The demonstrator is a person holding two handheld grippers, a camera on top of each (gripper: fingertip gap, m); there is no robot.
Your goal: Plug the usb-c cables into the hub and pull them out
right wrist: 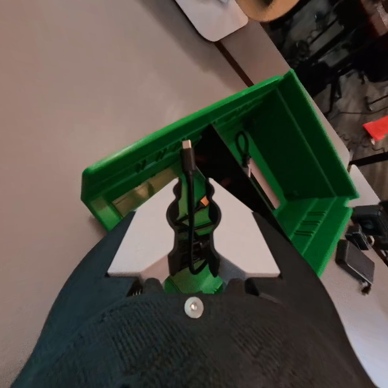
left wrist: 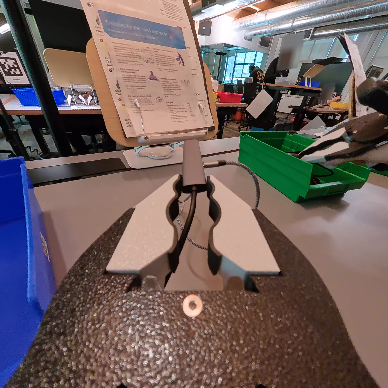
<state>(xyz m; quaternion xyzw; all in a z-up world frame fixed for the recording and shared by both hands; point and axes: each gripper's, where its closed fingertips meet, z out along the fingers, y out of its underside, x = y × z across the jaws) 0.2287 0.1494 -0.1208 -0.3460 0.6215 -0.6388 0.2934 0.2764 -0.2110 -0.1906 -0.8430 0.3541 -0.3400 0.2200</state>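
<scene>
Left gripper clamps hub, long axis pointing away | right gripper pinches black cable, plug forward, over green bin to hub's right

Matt metal hub, braided cable

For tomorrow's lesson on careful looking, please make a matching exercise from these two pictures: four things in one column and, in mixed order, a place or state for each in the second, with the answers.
Things
1. hub
2. braided cable
3. black cable
4. blue bin

Places or states
A. held by the right gripper above the green bin
B. stands at the table's left side
C. clamped in the left gripper
D. plugged into the hub's side

Pairs: 1-C, 2-D, 3-A, 4-B
</scene>
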